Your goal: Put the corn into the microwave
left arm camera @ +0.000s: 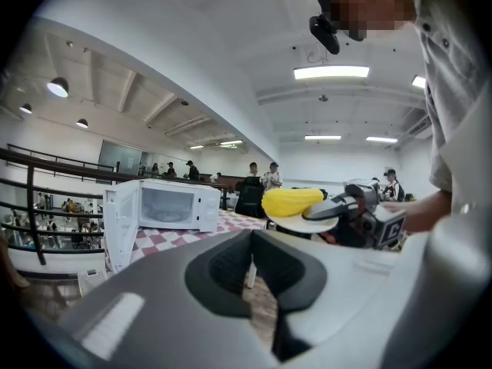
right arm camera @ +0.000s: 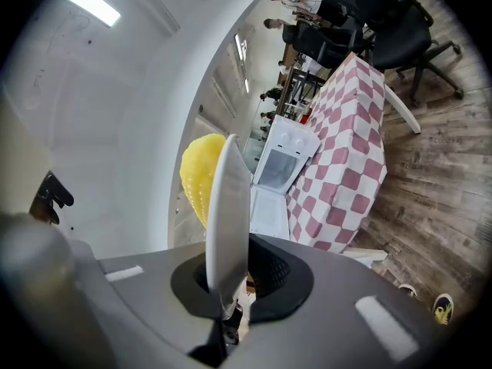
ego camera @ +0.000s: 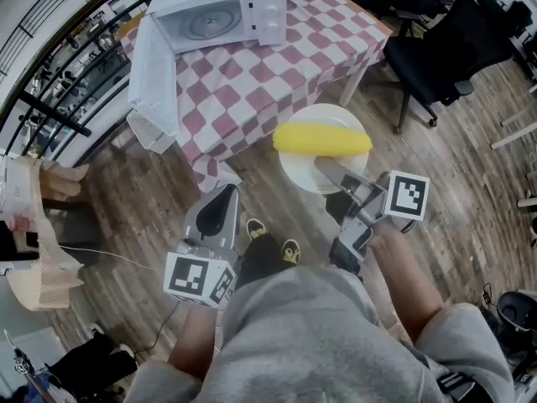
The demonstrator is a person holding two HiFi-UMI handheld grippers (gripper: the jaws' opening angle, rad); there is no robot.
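Right gripper (ego camera: 331, 170) is clamped on the plate (ego camera: 294, 173) rim. Corn (ego camera: 321, 139) lies on the plate just beyond its jaws, well short of the open microwave (ego camera: 220, 11). Left gripper (ego camera: 220, 201) is empty, jaws seemingly together.

Premises: a large open-plan office or lab hall, not a home. Evidence: long ceiling light panels (left arm camera: 330, 72) under a high white ceiling, a black metal balustrade (left arm camera: 31, 206) along an upper level, black swivel office chairs (ego camera: 436, 49) and wood-plank flooring (ego camera: 470, 158). Several people (left arm camera: 261, 177) stand at the far end. A white microwave (ego camera: 222, 11) sits on a lone table with a red-checked cloth (ego camera: 252, 82).
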